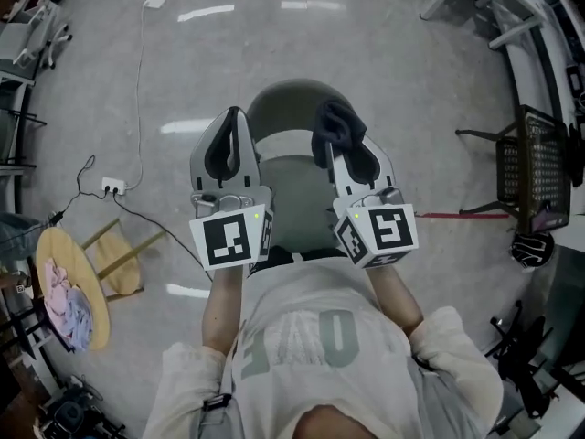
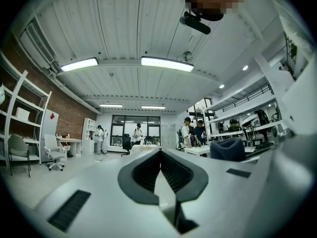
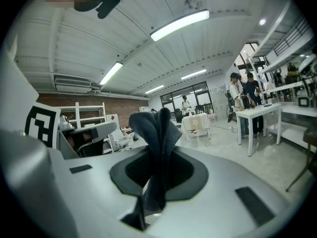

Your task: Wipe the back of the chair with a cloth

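- While both tools hang over the grey-green chair [image 1: 285,104] in the head view, the right gripper [image 1: 331,150] pinches a dark cloth [image 3: 156,131] between its fingers, the fabric bunching up past the tips.
- Beside it, the left gripper [image 2: 160,153] has its fingers pressed together with nothing between them.
- The cloth is above the chair's curved back, and I cannot tell if they touch.
- A round wooden stool [image 1: 99,316] stands well apart to the left.
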`<state>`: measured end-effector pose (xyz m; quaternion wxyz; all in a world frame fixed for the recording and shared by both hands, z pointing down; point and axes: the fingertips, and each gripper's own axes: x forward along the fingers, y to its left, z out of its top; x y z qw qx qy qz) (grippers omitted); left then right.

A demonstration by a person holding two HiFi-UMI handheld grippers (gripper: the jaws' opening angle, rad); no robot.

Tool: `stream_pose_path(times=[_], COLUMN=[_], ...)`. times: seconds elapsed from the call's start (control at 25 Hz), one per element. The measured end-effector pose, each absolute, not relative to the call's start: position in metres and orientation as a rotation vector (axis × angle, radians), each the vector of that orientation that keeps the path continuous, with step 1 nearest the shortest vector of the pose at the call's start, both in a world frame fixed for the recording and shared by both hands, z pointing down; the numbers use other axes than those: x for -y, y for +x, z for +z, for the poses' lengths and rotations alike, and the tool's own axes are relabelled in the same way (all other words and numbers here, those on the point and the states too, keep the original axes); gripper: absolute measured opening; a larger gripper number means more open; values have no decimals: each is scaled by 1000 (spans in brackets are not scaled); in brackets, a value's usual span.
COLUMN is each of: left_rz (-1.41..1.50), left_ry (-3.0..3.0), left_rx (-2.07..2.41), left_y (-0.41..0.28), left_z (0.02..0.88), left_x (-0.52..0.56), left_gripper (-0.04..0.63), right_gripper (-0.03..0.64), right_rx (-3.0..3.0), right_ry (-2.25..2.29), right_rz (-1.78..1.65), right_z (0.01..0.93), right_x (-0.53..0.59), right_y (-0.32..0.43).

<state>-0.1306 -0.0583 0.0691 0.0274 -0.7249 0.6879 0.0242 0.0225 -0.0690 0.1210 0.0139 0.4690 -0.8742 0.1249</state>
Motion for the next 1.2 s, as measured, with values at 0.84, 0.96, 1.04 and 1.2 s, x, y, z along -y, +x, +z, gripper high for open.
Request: stream_pose_path(times=[0.84,0.96,1.04,1.2], left_rz=[57,57,49,65], left_ry=[-2233,-2244,-2268,-2269], left_rx=[-2136,-2151,-2161,-2205], left_y=[-153,-164,-169,-169], left_z=[76,99,126,194], left_x=[81,96,101,116], left_gripper=[15,15,15,15], right_gripper=[58,58,59,59], right_rx=[2756,2760,2772,2804], right_ry=[1412,1388,1373,1359], right_rz=[337,344,355,422], right_z=[124,150,174,229], right_x=[100,117,125,150], right_y=[-23,-42,-54,-63])
